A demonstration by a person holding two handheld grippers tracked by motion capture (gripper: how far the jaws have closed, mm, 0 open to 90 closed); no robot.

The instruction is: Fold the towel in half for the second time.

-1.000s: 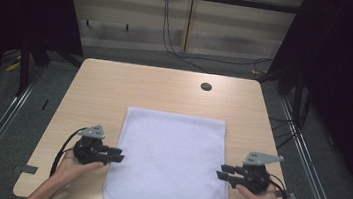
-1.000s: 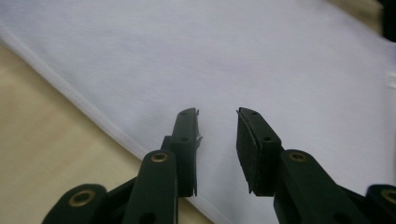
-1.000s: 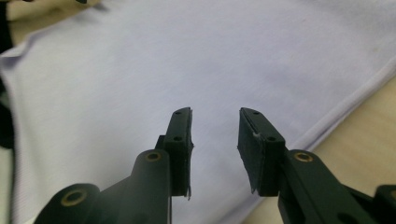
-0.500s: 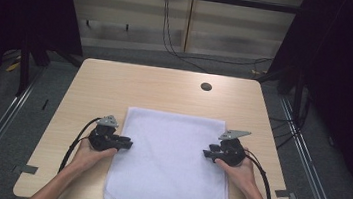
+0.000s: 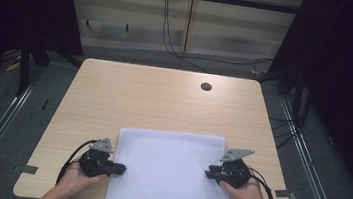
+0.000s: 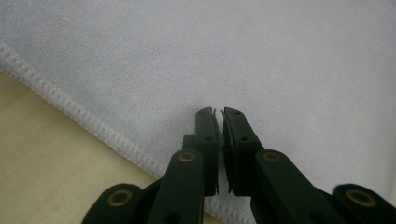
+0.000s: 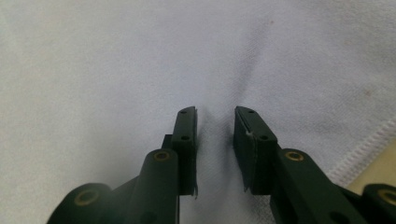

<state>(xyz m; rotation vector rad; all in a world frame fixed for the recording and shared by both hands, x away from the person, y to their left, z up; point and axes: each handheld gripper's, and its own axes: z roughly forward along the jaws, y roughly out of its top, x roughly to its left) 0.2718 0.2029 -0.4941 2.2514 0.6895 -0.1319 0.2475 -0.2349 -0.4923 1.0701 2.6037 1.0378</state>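
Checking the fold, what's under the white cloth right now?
The white cloth lies on the wooden table; its near edge hangs off. Anything beneath is covered.

Under your hands the table (image 5: 164, 103) looks like pale wood-grain laminate, smooth with a soft sheen. The white cloth (image 5: 171, 174) on it is a matt, finely woven fabric with a stitched hem along its edges. Your left gripper (image 6: 218, 114) and right gripper (image 7: 215, 112) have matt black plastic-looking jaws with brass-coloured rivets at their joints.
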